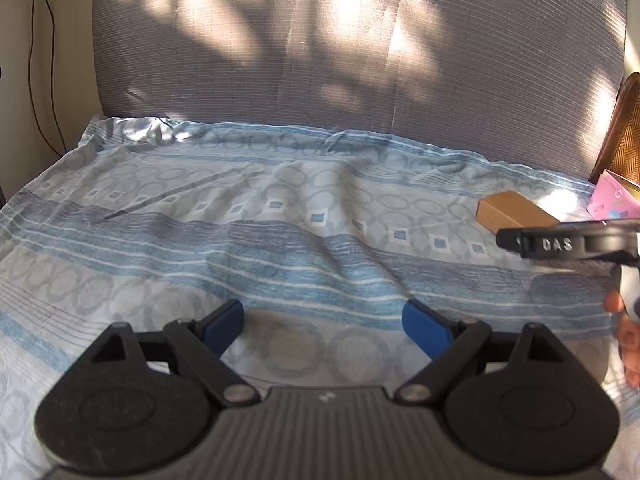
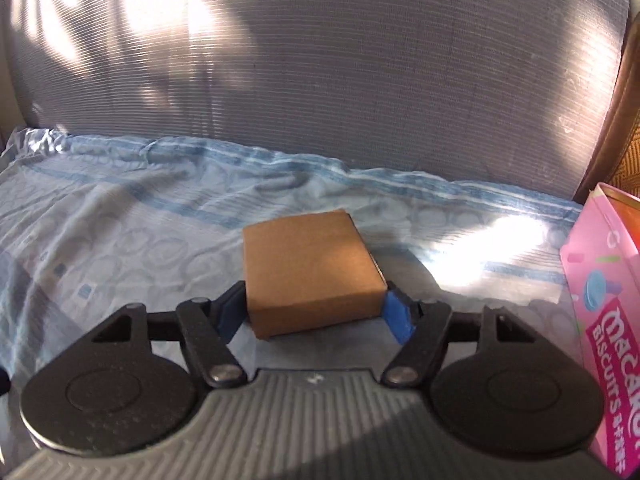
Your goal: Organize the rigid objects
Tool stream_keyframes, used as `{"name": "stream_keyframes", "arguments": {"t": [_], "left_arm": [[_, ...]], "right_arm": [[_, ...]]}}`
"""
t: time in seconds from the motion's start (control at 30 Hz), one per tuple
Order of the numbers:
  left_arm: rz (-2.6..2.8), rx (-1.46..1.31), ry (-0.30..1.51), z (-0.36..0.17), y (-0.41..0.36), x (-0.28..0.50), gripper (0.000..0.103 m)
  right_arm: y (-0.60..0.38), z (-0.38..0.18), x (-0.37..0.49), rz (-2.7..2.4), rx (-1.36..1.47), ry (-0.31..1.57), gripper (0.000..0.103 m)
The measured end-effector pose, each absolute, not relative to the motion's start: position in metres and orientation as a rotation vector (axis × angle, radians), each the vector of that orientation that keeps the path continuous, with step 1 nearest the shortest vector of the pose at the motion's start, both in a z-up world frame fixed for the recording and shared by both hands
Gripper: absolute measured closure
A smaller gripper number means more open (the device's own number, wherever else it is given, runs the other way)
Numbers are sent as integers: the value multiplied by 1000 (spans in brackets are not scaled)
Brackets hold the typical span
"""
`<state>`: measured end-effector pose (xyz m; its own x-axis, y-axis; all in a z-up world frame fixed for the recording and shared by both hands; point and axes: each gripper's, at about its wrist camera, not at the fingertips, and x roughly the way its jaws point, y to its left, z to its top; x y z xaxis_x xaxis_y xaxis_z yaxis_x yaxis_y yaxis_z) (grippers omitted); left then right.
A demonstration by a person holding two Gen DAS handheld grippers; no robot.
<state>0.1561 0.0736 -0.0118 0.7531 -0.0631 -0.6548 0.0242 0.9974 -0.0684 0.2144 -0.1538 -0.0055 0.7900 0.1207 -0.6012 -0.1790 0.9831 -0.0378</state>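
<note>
A flat brown cardboard box (image 2: 310, 270) sits between the blue pads of my right gripper (image 2: 314, 314), which is shut on its sides, low over the blue patterned sheet (image 2: 120, 232). In the left wrist view the same box (image 1: 514, 210) shows at the far right, with part of the right gripper's black body (image 1: 568, 244) in front of it. My left gripper (image 1: 323, 322) is open and empty over the sheet. A pink macaron biscuits box (image 2: 604, 312) stands at the right edge; it also shows in the left wrist view (image 1: 612, 200).
A grey ribbed backrest (image 1: 340, 60) rises behind the sheet. A brown wooden piece (image 1: 624, 140) stands at the far right. A dark cable (image 1: 44, 60) hangs down the wall at the left. The person's fingers (image 1: 624, 328) show at the right edge.
</note>
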Motion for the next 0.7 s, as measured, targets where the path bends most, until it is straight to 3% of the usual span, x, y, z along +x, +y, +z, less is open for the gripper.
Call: {"name": "stream_keyframes", "arguments": {"t": [0.4,0.57,0.7], "left_arm": [[-120,21,678,-9,59,141,11],[-222,43,687,0,29,129,10],[-450,117,626,30,-28,85,14]], "right_arm": [[-205,-11,-37,292,-134,658,30],[-240,-18,-107,132,-120,596,21],[-246,-25,-130,128,-58,566,20]]}}
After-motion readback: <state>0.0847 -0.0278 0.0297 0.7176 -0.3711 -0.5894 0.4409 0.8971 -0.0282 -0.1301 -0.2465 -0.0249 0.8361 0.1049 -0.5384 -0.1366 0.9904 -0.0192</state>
